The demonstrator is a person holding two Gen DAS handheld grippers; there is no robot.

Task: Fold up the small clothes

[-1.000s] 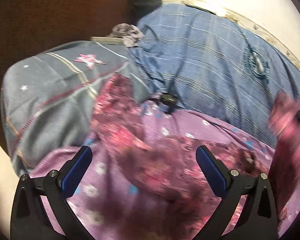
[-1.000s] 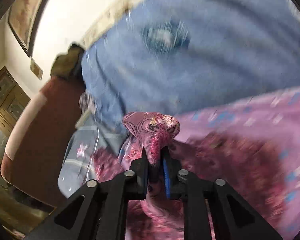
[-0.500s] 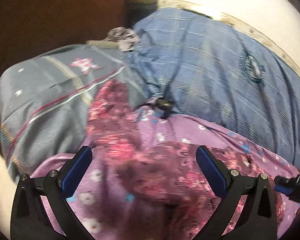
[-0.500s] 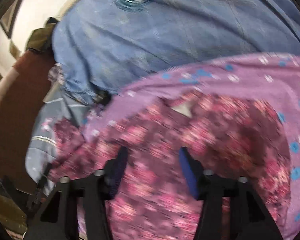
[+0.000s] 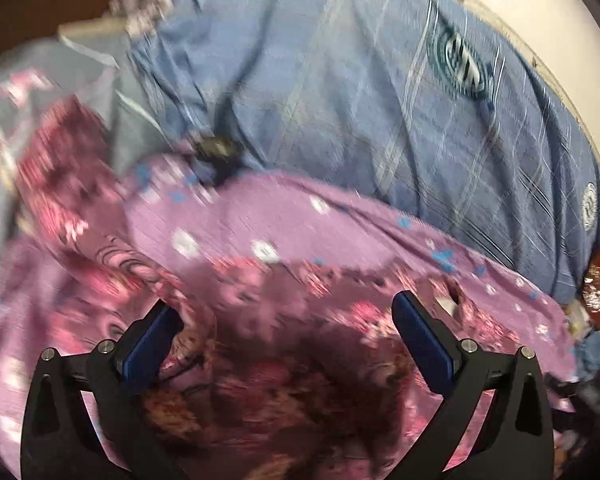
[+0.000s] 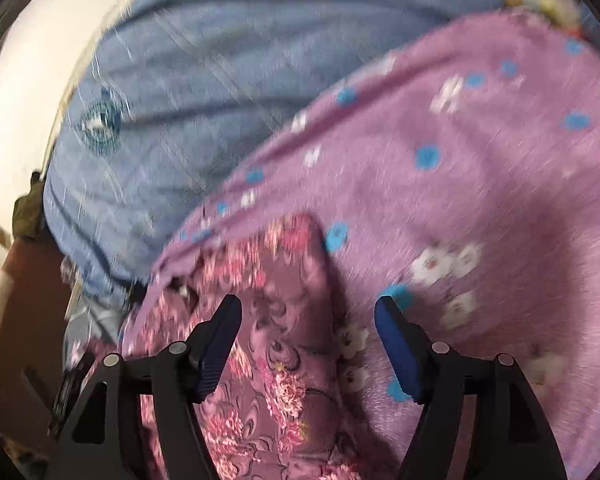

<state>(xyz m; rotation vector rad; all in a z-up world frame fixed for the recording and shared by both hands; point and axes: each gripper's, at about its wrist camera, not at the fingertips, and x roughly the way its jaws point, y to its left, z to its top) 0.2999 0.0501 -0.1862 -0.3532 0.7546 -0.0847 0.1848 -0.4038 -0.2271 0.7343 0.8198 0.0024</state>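
A small maroon garment with a pink flower print lies spread on a lilac flowered cloth. My left gripper hovers just over it, jaws wide open, nothing between the pads. In the right wrist view the same garment runs up to a corner between the blue pads. My right gripper is opening over that corner, and its pads do not press the fabric. Both views are blurred by motion.
A blue checked quilt with round emblems fills the far side, and a grey star-print cloth lies at the left. A small dark object sits at the quilt's edge. A brown headboard and pale wall border the bed.
The right gripper, earlier shut on a raised bunch of the maroon garment, came down, let it go and spread its jaws. The garment now lies flat. The left gripper shifted right, staying open.
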